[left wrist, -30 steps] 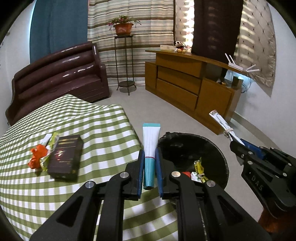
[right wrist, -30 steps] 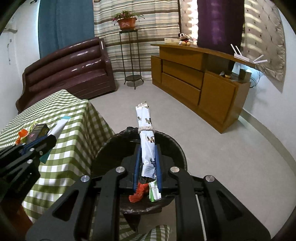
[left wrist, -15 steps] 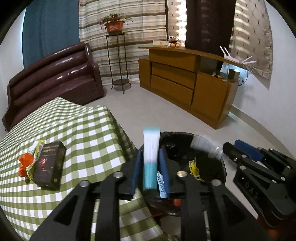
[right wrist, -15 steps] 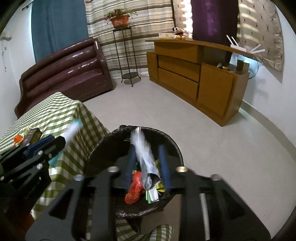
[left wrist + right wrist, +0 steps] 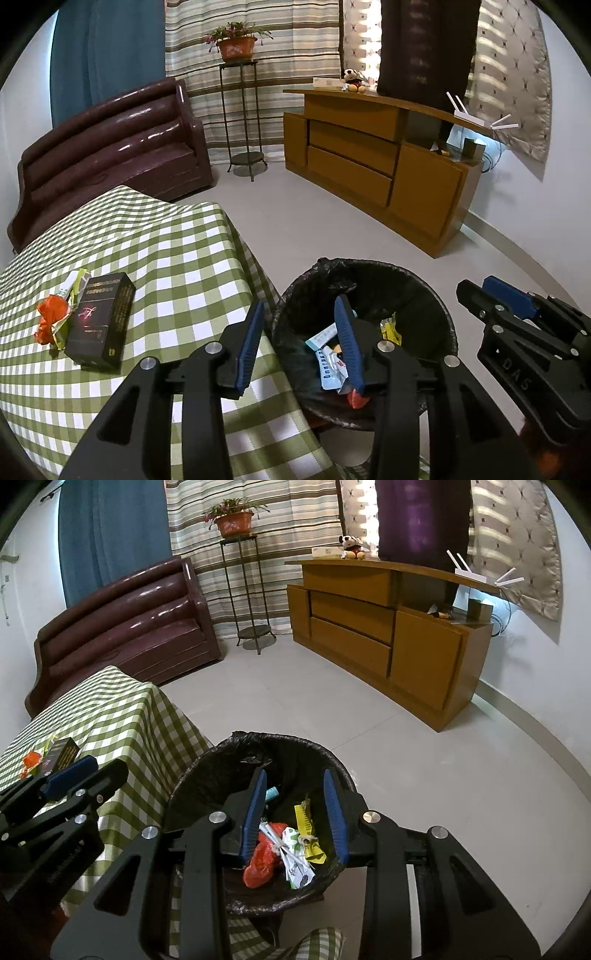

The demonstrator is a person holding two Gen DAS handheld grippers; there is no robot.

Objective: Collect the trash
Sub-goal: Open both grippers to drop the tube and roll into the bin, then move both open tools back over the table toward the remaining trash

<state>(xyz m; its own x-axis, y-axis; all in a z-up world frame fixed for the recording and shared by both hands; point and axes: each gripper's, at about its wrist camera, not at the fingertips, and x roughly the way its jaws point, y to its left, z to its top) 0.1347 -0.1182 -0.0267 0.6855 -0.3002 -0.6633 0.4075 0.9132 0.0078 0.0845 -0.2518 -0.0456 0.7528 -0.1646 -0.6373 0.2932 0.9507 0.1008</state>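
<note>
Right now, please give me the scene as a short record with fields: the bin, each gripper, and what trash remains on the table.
bin: black-lined trash bin on the floor beside the table, holding wrappers and a white-and-teal tube
left gripper: open, nothing between the pads, jaws have just been opening; at the bin's table-side edge
right gripper: open, empty, above the bin
table: green checked tablecloth
left on table: dark box, orange wrapper, a green-and-white wrapper beside the box
</note>
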